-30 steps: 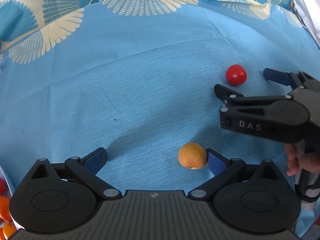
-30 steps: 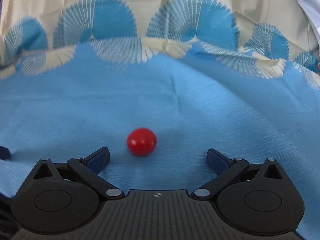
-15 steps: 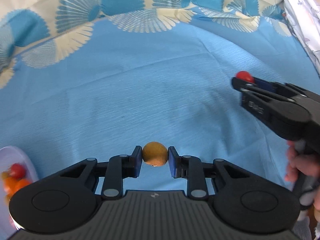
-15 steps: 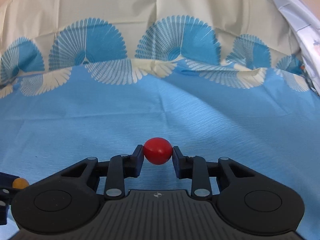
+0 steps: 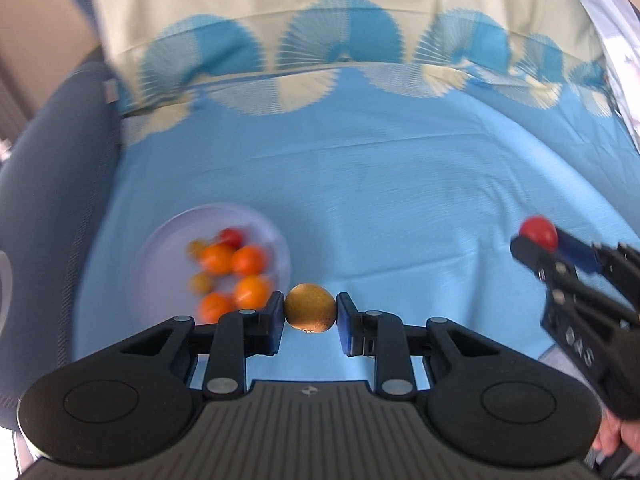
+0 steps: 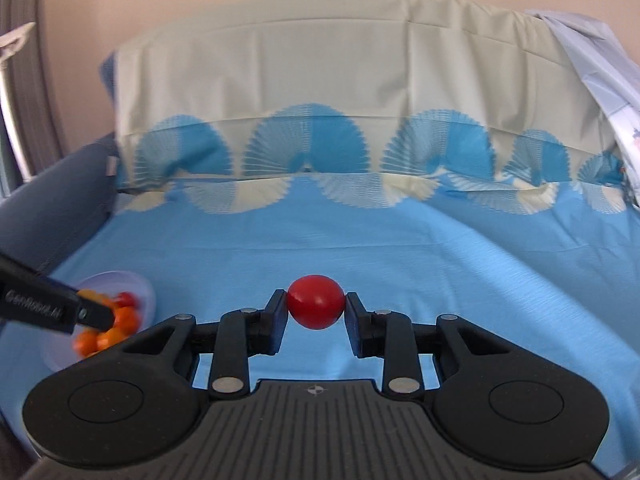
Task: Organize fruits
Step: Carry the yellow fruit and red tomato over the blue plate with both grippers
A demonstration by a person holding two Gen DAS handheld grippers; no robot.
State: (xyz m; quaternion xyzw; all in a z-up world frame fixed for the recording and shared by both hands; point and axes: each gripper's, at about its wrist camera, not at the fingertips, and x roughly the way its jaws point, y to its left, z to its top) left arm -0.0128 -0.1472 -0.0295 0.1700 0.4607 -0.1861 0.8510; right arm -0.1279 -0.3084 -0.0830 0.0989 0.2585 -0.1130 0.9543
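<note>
My left gripper (image 5: 310, 314) is shut on a small brown round fruit (image 5: 310, 307), lifted above the blue cloth (image 5: 380, 208). A pale plate (image 5: 168, 240) holding several orange and red fruits (image 5: 232, 260) lies just left of it. In the right wrist view my right gripper (image 6: 316, 307) is shut on a red round fruit (image 6: 316, 301), also off the cloth. That red fruit (image 5: 538, 233) shows at the right edge of the left wrist view. The plate (image 6: 146, 286) sits at the lower left of the right wrist view, partly behind the left gripper's finger (image 6: 56, 310).
A cream and blue fan-patterned cloth (image 6: 320, 120) rises behind the blue surface. A dark grey padded edge (image 5: 44, 184) runs along the left. A pale printed fabric (image 6: 600, 64) hangs at the far right. A hand (image 5: 616, 436) grips the right tool.
Both grippers closed on their fruits, the left on the brown one and the right on the red one, then rose and swung left, bringing the plate of fruit into view.
</note>
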